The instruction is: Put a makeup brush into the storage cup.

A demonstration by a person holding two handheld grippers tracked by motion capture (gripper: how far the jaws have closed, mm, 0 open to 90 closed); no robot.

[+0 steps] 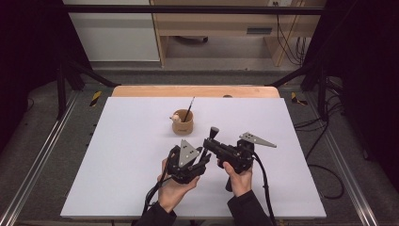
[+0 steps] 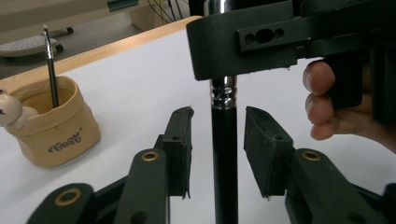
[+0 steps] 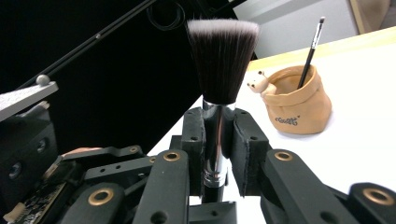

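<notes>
- A black-bristled makeup brush [image 3: 219, 70] is clamped at its metal ferrule by the right gripper [image 3: 219, 144], bristles held above the jaws.
- The brush's black handle [image 2: 224, 154] is flanked by the parted jaws of the left gripper [image 2: 218, 149], untouched by them.
- A tan pouch holder [image 1: 183, 123], containing a thin brush [image 1: 189, 109], is seen on the white table [image 1: 117, 155] beyond both grippers.

A white table top [image 1: 117, 165] has a strip of pale wooden edge [image 1: 195, 91] along its far side. It stands on a grey floor [image 1: 42, 141], where yellow-and-black tape markers [image 1: 95, 98] lie near its far corners. Beyond it are a light wooden desk [image 1: 211, 23] with dark cables [image 1: 289, 42] hanging at its right, a white panel [image 1: 117, 33] on the left, and a black frame bar [image 1: 188, 9] across the top.
</notes>
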